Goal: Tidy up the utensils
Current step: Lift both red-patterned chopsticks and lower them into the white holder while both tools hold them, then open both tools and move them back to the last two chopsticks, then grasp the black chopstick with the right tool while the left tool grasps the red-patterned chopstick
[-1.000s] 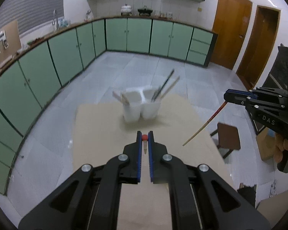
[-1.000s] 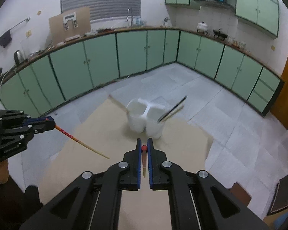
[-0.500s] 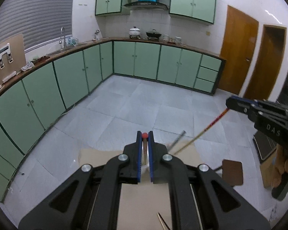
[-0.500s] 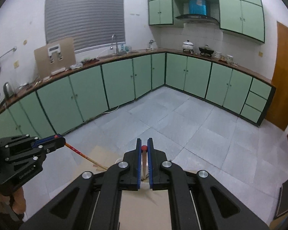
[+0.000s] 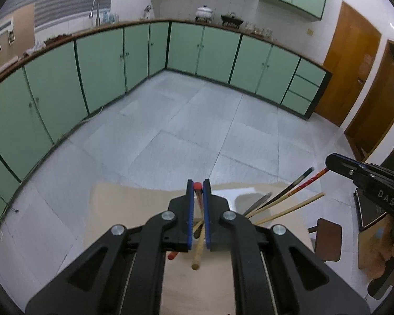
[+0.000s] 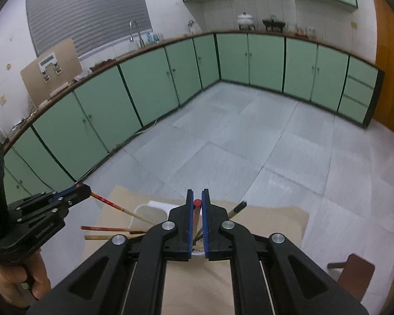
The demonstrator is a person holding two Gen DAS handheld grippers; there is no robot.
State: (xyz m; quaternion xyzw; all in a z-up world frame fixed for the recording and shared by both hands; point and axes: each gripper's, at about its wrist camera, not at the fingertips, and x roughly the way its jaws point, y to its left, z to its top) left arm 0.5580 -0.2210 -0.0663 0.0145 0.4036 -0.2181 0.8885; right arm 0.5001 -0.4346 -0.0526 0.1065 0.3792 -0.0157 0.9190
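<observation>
Pinching chopstick [image 5: 198, 202] inside left claw [image 5: 197, 187]

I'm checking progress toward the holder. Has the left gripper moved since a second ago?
Yes. The left gripper, shut on a red-tipped chopstick, has closed in on the white holder: earlier the holder stood clear ahead on the table, now it sits right at the fingertips.

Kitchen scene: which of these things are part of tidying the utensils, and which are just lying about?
Part of the job:
- left claw, shut on a chopstick
- right claw, shut on another chopstick
- white holder
- loose chopsticks in it

Just there:
- table
- chair
- cabinets
- pot
</observation>
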